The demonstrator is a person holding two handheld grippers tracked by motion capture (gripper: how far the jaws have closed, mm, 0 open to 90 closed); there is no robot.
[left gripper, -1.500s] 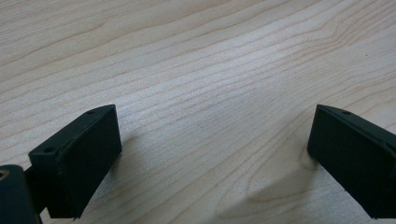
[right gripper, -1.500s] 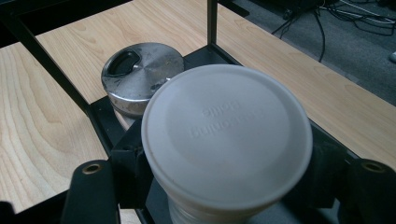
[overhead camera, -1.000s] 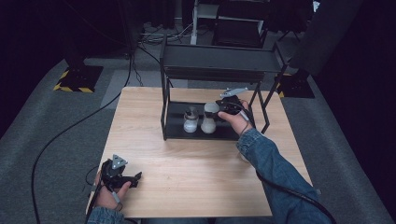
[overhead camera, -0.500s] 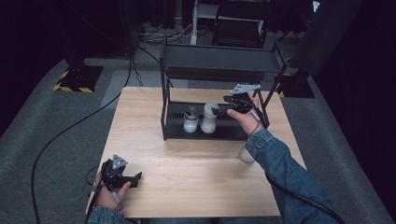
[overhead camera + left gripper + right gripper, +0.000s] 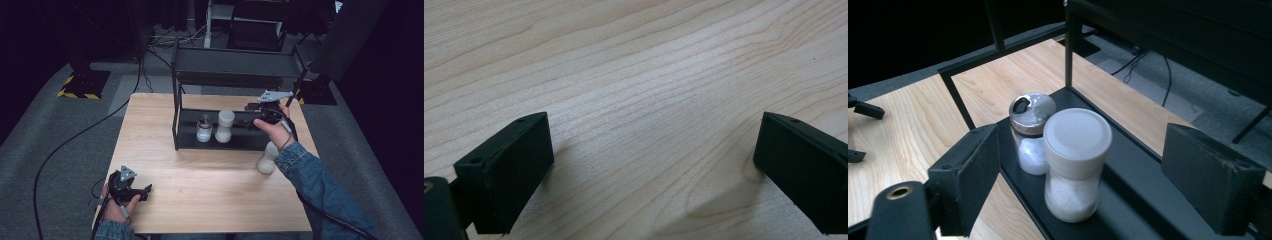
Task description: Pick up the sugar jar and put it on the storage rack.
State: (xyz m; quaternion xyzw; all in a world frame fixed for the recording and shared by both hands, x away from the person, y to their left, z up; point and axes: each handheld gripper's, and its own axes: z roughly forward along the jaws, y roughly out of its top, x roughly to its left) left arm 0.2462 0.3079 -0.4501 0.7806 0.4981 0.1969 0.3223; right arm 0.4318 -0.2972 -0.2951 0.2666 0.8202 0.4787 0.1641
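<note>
**A:** Where does the white-capped jar (image 5: 224,126) stand?

**B:** Upright on the bottom shelf of the black rack (image 5: 235,70), touching or just beside a shorter shaker (image 5: 204,129) with a metal lid. In the right gripper view the jar (image 5: 1075,162) is nearer to the camera and the shaker (image 5: 1030,131) sits behind it to the left.

**A:** Anything else nearby?

**B:** A third white jar (image 5: 267,159) stands on the table (image 5: 210,190) just in front of the rack, partly hidden by the denim sleeve (image 5: 320,195).

**A:** What about the surface and the room?

**B:** A pale wooden table on grey carpet. The background is dark, with black cables running across the floor and a yellow-and-black striped base (image 5: 80,84) at the far left.

**A:** And the right gripper (image 5: 255,119)?

**B:** It hovers at the right end of the rack, pointing at the jar. Its jaws stand apart, wider than the jar, with nothing clamped; they touch neither jar nor shaker.

**A:** The left gripper (image 5: 142,191)?

**B:** It is held low at the near left corner of the table. In its own view the jaws are spread wide over bare wood, gripping nothing.
</note>
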